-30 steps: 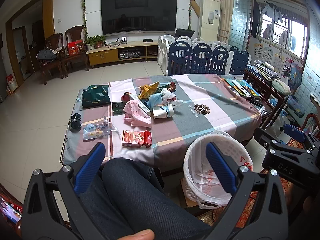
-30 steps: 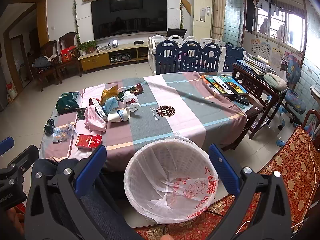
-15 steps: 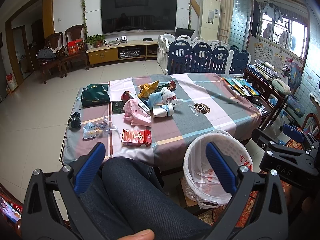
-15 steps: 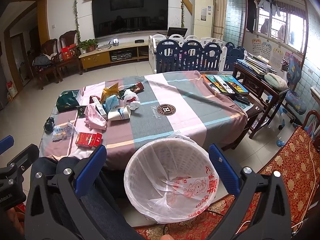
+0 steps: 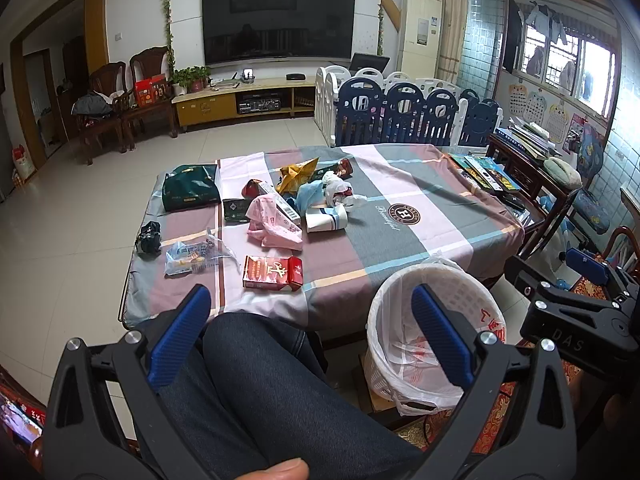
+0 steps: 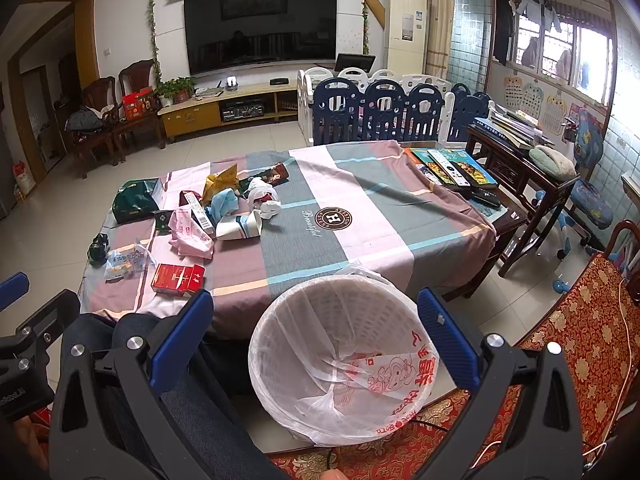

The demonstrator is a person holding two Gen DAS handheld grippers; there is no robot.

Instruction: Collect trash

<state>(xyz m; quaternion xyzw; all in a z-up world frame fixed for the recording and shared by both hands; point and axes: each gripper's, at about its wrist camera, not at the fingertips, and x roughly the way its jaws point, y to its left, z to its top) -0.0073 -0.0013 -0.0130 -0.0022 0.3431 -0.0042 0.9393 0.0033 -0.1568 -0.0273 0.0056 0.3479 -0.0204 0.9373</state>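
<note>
You sit at a low table [image 5: 400, 248] draped in a striped cloth, your left gripper [image 5: 308, 332] spread wide and holding nothing above your denim-clad knee [image 5: 256, 380]. Your right gripper [image 6: 316, 336], equally wide and unladen, hangs over the white wastebasket [image 6: 340, 356] lined with a plastic bag, just beside the table's near edge. The trash lies on the table's left half: a red carton [image 5: 272, 273], a pink wrapper [image 5: 272, 222], a paper cup [image 5: 326, 220], crumpled bags [image 5: 196, 257].
</note>
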